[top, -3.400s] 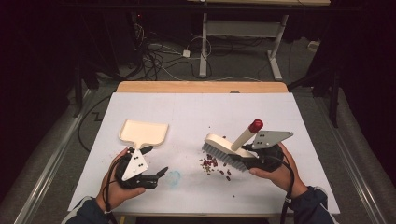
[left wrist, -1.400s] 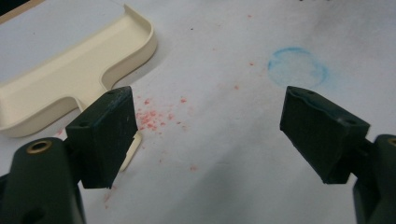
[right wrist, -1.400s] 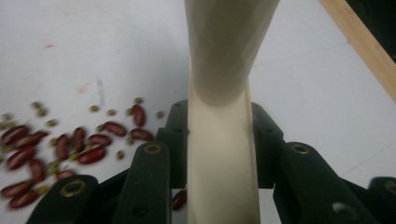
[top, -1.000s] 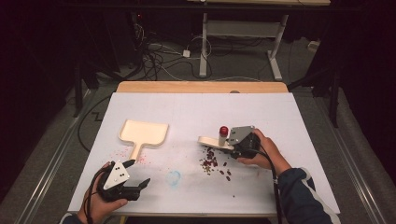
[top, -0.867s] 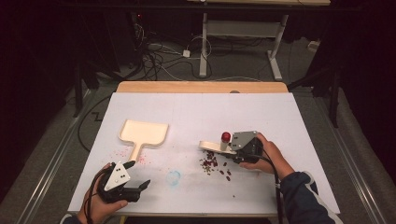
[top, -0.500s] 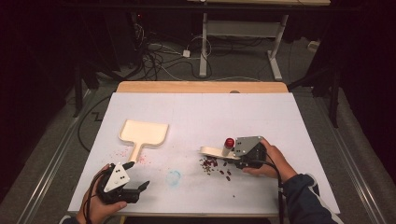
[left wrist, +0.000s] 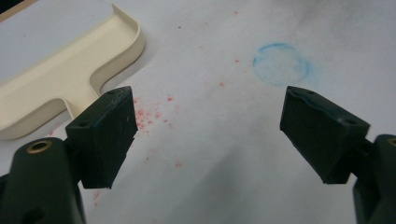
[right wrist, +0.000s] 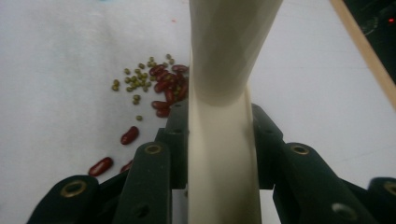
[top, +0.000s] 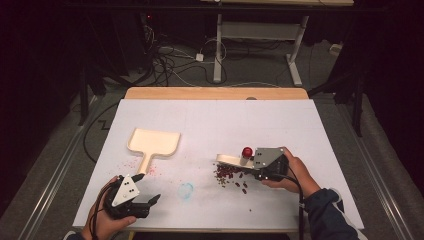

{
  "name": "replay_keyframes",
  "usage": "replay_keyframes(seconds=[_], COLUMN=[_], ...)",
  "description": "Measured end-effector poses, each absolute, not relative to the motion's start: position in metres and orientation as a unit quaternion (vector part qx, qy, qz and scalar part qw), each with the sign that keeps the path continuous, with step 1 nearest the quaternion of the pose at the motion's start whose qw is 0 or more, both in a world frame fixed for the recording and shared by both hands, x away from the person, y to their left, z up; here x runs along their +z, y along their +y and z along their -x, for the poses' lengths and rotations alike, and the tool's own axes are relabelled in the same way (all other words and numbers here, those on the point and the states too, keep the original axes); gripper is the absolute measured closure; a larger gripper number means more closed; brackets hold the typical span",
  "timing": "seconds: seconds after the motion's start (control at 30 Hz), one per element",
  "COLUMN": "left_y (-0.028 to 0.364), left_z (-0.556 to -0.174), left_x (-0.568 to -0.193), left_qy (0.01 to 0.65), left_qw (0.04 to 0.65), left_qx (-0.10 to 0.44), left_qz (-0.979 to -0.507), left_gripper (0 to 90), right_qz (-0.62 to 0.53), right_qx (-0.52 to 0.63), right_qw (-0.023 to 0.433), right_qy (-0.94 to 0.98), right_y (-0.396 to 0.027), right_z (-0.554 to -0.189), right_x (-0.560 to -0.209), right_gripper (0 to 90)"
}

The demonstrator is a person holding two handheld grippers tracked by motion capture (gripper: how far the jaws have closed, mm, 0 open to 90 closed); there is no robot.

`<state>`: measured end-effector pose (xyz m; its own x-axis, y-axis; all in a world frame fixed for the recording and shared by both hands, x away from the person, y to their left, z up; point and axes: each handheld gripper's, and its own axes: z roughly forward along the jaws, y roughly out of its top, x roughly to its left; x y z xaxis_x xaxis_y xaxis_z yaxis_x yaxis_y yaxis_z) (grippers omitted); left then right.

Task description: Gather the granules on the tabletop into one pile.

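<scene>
Holding the brush [top: 235, 160] by its cream handle [right wrist: 224, 154], my right gripper [top: 267, 167] has its jaws pinching it, bristles at the beans [top: 230, 175] on the bench [top: 300, 130]. Left gripper [top: 145, 202] rests near the dustpan [top: 152, 142], jaws spread, nothing between them.

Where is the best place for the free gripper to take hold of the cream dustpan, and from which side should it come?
Probably the dustpan is best gripped by its short flat handle, which points toward the open left gripper. Coming from the near side, along the handle, looks easiest: it is narrow enough for the jaws, while the tray is wide and walled.
</scene>
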<state>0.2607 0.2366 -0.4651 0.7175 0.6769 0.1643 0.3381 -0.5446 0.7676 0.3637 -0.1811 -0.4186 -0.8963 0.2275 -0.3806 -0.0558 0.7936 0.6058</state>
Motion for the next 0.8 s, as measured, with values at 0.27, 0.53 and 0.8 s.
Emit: replay_keyframes(seconds=[0.27,0.53,0.8], left_y=[0.237,0.237,0.235], left_z=[-0.26,-0.26,-0.26], left_x=[-0.464,-0.464,-0.464], left_qy=[0.3,0.3,0.298], left_qw=[0.37,0.37,0.369], left_qx=[0.231,0.231,0.229], left_qz=[-0.849,-0.848,-0.85], left_gripper=[18.1,18.1,18.1], right_qz=[-0.039,-0.03,-0.023], right_qx=[0.346,0.369,0.365], right_qw=[0.237,0.14,0.037], right_qy=[0.907,0.918,0.93], right_y=[-0.195,-0.205,-0.202], right_z=[-0.345,-0.303,-0.276], right_x=[-0.389,-0.375,-0.389], right_gripper=[67.3,67.3,67.3])
